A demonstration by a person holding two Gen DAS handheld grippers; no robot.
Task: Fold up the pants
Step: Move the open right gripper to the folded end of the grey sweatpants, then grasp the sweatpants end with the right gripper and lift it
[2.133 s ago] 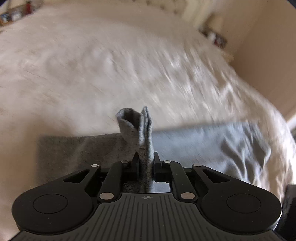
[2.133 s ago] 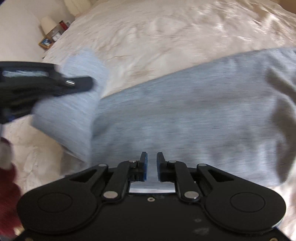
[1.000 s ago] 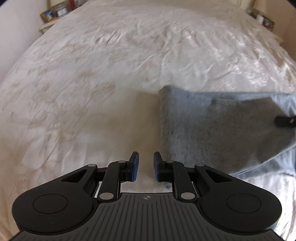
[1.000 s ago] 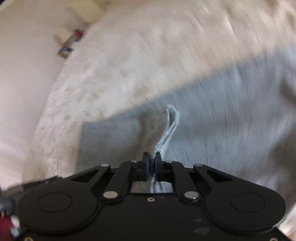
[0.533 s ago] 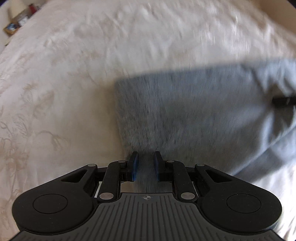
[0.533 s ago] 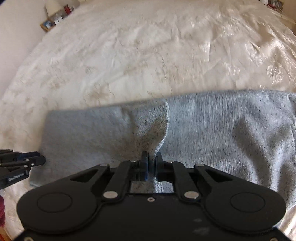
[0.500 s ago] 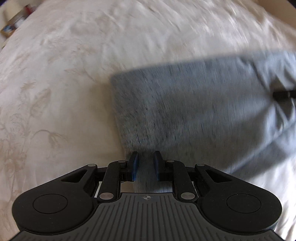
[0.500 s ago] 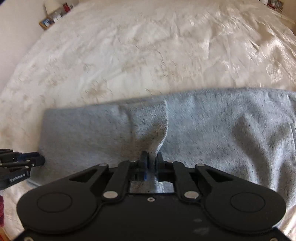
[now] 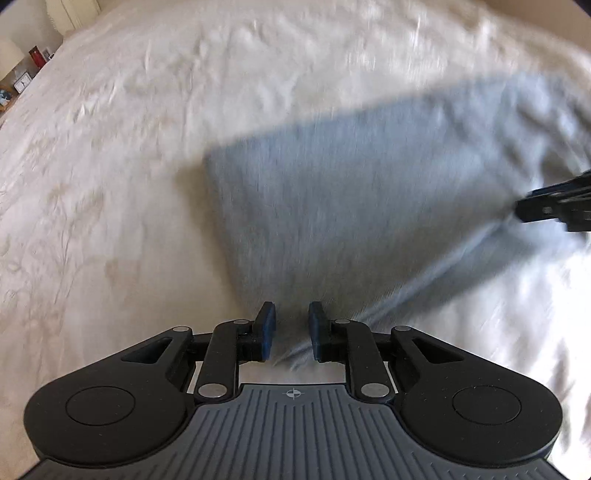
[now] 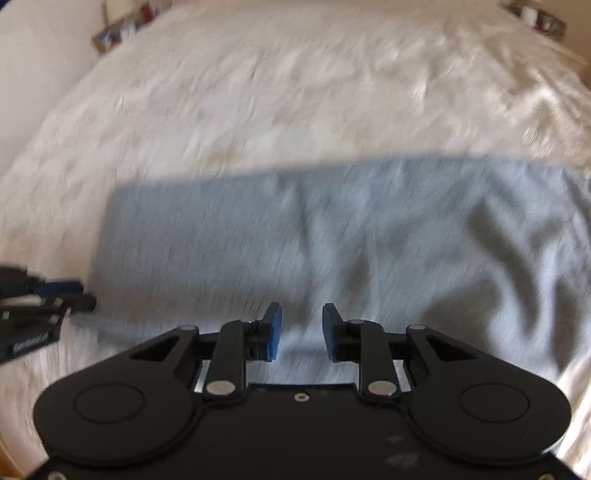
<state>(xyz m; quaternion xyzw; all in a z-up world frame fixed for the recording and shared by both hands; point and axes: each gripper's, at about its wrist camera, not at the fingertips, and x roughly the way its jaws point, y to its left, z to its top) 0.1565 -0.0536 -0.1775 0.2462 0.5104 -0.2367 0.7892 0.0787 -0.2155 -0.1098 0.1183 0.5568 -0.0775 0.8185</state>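
Observation:
The grey pants [image 9: 354,206] lie folded lengthwise on the white bedspread [image 9: 110,155]. My left gripper [image 9: 291,332] is open, its jaws apart over the near left corner of the pants, holding nothing. My right gripper [image 10: 301,332] is open and empty above the near edge of the pants [image 10: 332,236], which lie flat with creases on the right. The left gripper also shows at the left edge of the right wrist view [image 10: 40,299]. The right gripper shows at the right edge of the left wrist view [image 9: 557,206]. Both views are blurred by motion.
A bedside shelf with small items [image 9: 26,74] stands at the far left of the bed. Another shelf with small items [image 10: 535,16] stands at the far right. A pale wall [image 10: 33,66] runs along the left side.
My right gripper has opened and let go of the pinched fold of the pants, which now lie flat. My left gripper stays open and has shifted over the pants' near left corner.

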